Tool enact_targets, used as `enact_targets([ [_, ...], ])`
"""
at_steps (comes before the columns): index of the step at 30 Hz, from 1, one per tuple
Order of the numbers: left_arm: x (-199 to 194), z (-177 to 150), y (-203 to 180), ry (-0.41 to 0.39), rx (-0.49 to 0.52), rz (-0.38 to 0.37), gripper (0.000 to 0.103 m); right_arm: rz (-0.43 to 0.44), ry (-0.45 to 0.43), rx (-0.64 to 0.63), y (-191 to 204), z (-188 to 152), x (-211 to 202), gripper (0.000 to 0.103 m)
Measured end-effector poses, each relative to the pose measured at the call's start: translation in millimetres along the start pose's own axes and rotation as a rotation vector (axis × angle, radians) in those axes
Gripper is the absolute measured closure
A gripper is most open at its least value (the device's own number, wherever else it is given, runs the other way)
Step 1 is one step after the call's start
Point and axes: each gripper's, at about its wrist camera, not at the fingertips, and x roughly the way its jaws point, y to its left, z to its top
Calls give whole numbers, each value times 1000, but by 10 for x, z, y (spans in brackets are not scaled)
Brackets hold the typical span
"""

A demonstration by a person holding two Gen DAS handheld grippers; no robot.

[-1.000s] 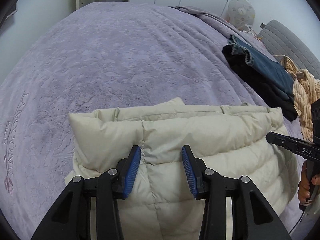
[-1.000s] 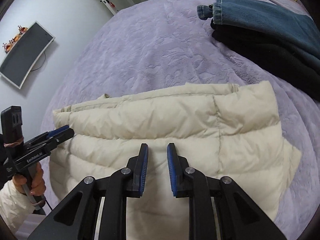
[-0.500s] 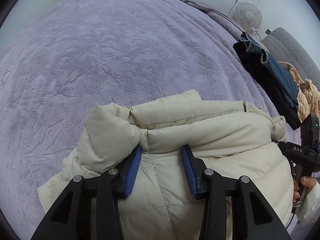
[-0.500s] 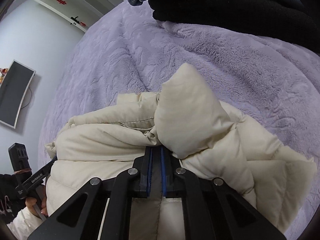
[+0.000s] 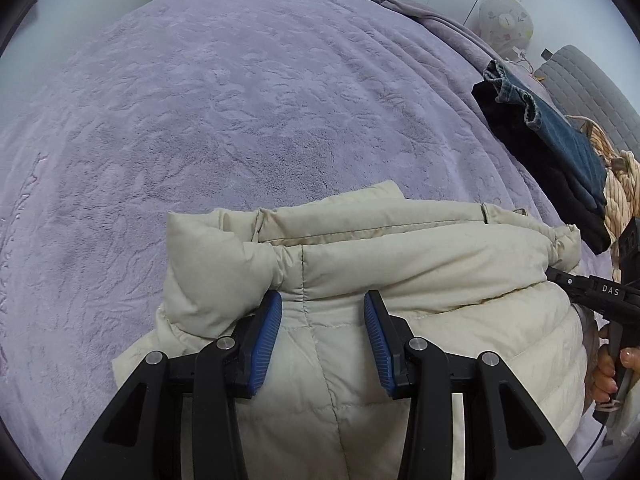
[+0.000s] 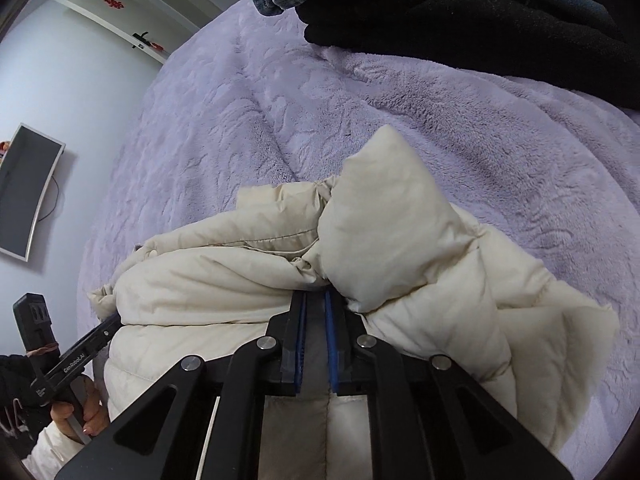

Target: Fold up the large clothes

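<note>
A cream puffer jacket (image 5: pixel 400 264) lies bunched on the purple bed cover, also in the right wrist view (image 6: pixel 224 276). My left gripper (image 5: pixel 323 312) has its jaws wide apart, with the jacket's far folded edge between the blue pads (image 5: pixel 266 336). My right gripper (image 6: pixel 316 312) is shut on the jacket's right end, where a puffy corner (image 6: pixel 384 216) bulges up over the pads. Each gripper shows from the side in the other's view: the right gripper at the jacket's right edge (image 5: pixel 588 292), the left gripper at its left edge (image 6: pixel 96 340).
A stack of folded clothes, blue jeans (image 5: pixel 560 128) on a black garment (image 6: pixel 480 28), lies on the bed's right side, with a beige knit (image 5: pixel 620 188) beside it. The purple bed cover (image 5: pixel 240 120) spreads beyond the jacket. A screen (image 6: pixel 24 196) hangs on the left wall.
My right gripper closed on the jacket's right end and the edge bunched up. Both grippers pushed into the folded edge; the jacket went from flat to humped.
</note>
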Motion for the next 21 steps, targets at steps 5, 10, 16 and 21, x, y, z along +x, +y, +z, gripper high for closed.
enact_targets([
  [5,-348,-65,45,-3,-35,45,58,-20,-9,-26,197,-89,-296,92],
  [10,-607,-263,151,29,-68,67,45,-15,9,-57,409,-352,-560,90],
  [16,-939,-558,296,-18,-92,119,1,-11,40,-44,567,-720,-708,31],
  [21,-1011,-731,475,-5,-135,107,1,-13,83,-32,695,-983,-703,20],
])
